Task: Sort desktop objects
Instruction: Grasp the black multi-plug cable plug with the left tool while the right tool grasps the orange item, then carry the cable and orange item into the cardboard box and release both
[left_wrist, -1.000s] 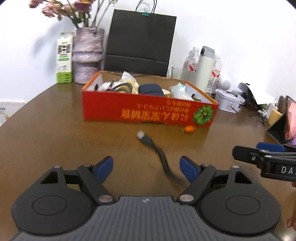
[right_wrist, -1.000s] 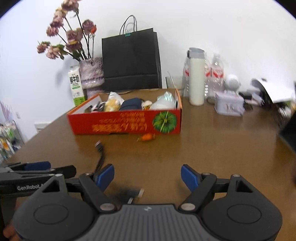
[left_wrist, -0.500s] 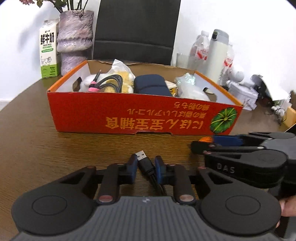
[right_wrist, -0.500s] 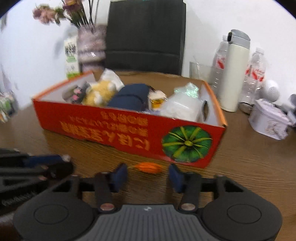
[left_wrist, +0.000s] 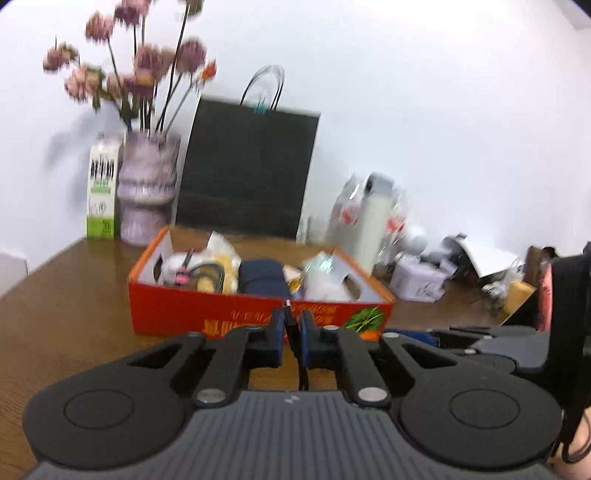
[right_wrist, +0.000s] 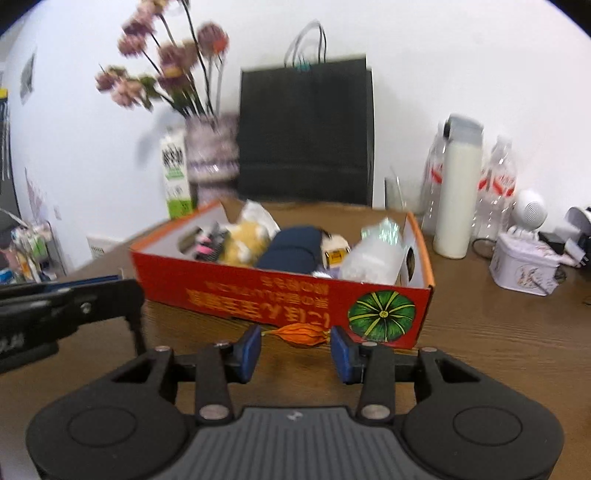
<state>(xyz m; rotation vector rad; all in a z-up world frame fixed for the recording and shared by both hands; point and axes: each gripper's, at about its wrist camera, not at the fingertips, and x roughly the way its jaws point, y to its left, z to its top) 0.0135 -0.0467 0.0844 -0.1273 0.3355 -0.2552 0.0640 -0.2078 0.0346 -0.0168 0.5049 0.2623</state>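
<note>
While the left gripper (left_wrist: 291, 334) stands pinched tight on a thin black USB cable (left_wrist: 289, 325), its 2 blue pads have just finished closing, and the plug end pokes up just above them with the rest of the cable running down between the black arms toward the camera. The cable sits in front of the long red cardboard box (left_wrist: 207, 310), which rests on the brown wooden table (left_wrist: 66, 317) and is crammed with odds and ends: a dark blue pouch (left_wrist: 264, 278), something yellow and plush, a crinkly clear bag and a coil of black cord.

Over on the other side, the right gripper (right_wrist: 295, 349) is partly closed, its jaws having narrowed a moment ago, and a small orange object (right_wrist: 301, 336) with pointed ends lies on the table between the 2 pads, right against the box's front wall below the green pumpkin picture (right_wrist: 382, 314). Each pointed end reaches close to a pad, but I cannot tell whether either pad actually presses on it.

Behind the box stand a black paper bag (right_wrist: 306, 129), a mottled purple vase (left_wrist: 147, 188) of dried pink flowers, a green and white milk carton (left_wrist: 101, 188), a white flask (right_wrist: 458, 192) with plastic bottles beside it, and a small pale tin (right_wrist: 522, 264).
</note>
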